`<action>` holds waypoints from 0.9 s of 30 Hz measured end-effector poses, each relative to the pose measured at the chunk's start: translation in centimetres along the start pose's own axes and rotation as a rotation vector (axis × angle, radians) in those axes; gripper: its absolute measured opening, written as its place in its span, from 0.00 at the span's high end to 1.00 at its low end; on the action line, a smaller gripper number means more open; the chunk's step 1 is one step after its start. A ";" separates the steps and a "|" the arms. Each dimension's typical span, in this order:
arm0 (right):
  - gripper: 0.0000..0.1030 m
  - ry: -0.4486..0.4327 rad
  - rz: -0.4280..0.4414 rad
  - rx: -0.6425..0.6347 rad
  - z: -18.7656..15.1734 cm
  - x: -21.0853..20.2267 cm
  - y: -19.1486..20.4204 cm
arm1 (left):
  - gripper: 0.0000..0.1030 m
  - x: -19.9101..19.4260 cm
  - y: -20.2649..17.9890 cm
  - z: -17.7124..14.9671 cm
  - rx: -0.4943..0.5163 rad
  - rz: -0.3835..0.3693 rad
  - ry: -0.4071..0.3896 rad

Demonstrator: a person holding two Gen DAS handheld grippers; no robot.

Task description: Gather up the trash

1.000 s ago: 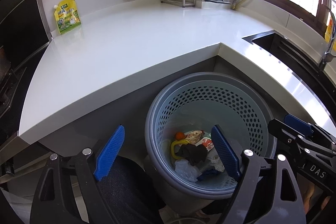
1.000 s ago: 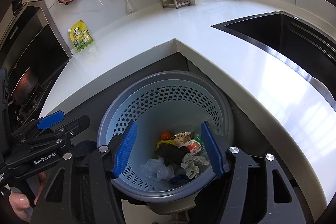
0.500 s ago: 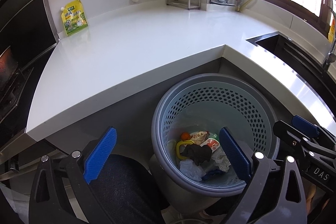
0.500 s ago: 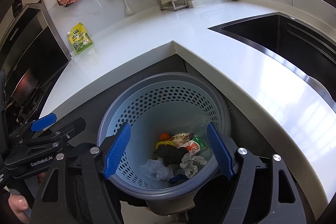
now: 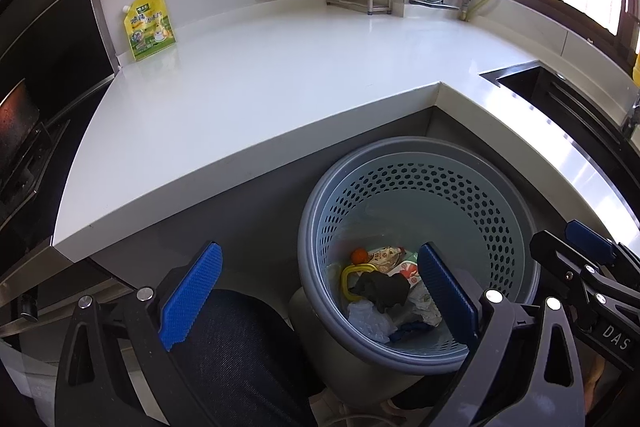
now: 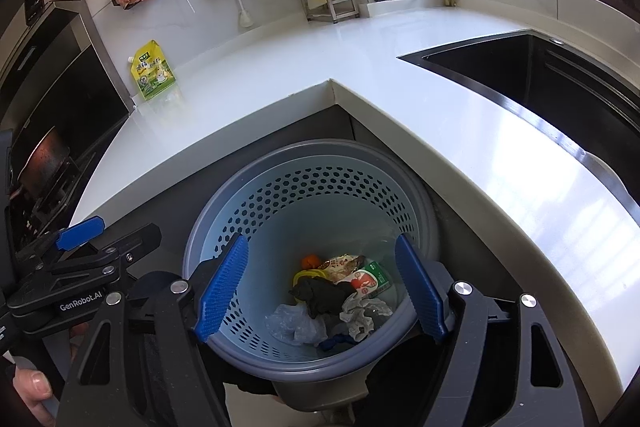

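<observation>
Both your grippers hang empty, jaws wide. The trash [image 6: 332,295] sits below in the bin [image 6: 312,163], straight under your right gripper [image 6: 320,295]; your left gripper [image 5: 320,291] sits off to its side.

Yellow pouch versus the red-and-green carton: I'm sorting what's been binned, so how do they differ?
The yellow pouch stands upright on the white counter against the wall; the red-and-green carton lies flat among trash in the basket. The pouch has a corner spout; the carton shows none. Both are printed packaging.
</observation>
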State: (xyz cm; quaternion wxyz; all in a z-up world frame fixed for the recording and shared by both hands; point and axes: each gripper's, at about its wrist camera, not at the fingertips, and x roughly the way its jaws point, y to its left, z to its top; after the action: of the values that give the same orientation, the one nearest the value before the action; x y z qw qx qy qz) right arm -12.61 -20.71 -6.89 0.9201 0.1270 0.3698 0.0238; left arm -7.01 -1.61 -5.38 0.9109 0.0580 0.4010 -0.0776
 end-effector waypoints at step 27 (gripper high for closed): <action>0.29 0.016 0.003 -0.008 -0.2 0.4 0.6 | 0.06 0.4 1.2 -0.2 -0.032 0.016 0.007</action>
State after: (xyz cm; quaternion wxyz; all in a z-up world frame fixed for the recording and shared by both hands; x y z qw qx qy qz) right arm -12.39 -20.00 -7.12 0.9177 0.1235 0.3767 0.0275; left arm -6.67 -0.44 -5.71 0.9109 0.0467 0.4050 -0.0637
